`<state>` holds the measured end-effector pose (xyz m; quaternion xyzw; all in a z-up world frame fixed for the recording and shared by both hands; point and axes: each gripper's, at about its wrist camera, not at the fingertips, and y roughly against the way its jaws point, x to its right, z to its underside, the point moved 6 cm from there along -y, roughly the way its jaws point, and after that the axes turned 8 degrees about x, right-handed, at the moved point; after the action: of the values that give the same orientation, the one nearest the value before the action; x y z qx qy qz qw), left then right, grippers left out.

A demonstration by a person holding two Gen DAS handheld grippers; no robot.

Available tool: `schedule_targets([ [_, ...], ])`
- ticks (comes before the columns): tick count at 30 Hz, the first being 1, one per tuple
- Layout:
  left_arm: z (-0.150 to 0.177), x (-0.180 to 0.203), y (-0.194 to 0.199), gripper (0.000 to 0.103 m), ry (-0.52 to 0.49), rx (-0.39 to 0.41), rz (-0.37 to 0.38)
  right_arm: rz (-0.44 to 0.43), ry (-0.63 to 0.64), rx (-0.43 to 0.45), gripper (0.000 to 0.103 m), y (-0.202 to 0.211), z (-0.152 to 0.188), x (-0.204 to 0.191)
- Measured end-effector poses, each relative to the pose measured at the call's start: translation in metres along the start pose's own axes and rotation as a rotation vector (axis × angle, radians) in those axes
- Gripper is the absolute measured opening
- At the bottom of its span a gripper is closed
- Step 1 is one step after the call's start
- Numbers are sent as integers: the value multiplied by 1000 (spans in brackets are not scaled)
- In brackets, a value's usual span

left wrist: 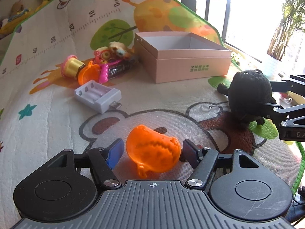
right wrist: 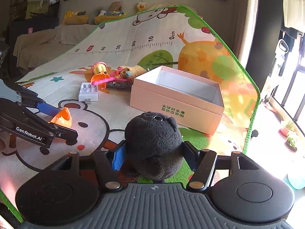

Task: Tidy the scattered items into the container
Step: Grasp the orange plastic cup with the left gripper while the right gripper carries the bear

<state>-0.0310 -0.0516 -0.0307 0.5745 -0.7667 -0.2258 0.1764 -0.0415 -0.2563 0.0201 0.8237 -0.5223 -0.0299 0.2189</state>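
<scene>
Here both grippers are straddling a toy apiece, and the pink cardboard box (left wrist: 190, 64) is lying ahead of them on the cartoon play mat (left wrist: 47, 126), open-topped and empty as far as its white interior is showing. The left gripper (left wrist: 152, 148) is standing wide, its blue pads on either side of the orange plastic shell (left wrist: 152, 152) with small gaps showing, so I am judging it as not yet pinching. From this claw the box is sitting forward and slightly to the right, well apart. The right gripper (right wrist: 154, 156) is flanking the black plush toy (right wrist: 154, 145); its pads are pressing at or very near the fur, but I cannot tell whether it is truly clamping. From the right claw the box is lying just beyond the plush, ahead and a little right, its long side angling across the view. The right hand is therefore the nearer one. The white battery charger (left wrist: 97, 95) and the heap of small toys (left wrist: 99, 66) are waiting left of the box
</scene>
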Motion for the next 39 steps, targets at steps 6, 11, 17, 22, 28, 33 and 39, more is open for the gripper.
schedule_targets([
  [6,1,3,3,61,-17,0,10,10,29,9,64,-3,-1,-5],
  [11,4,16,7,61,-52,7,60,17,59,12,65,-9,-1,-11],
  [17,8,28,12,68,-101,4,103,20,63,13,65,-9,0,-10],
  [22,6,18,17,78,-142,7,19,18,56,9,66,-6,3,-8],
  [28,3,6,19,87,-102,3,13,20,53,-9,68,-10,8,-8],
  [33,8,21,6,86,-100,-15,64,17,59,-28,85,-18,10,-9],
  [39,4,31,5,55,-112,-5,98,-3,156,-4,87,-30,0,-20],
])
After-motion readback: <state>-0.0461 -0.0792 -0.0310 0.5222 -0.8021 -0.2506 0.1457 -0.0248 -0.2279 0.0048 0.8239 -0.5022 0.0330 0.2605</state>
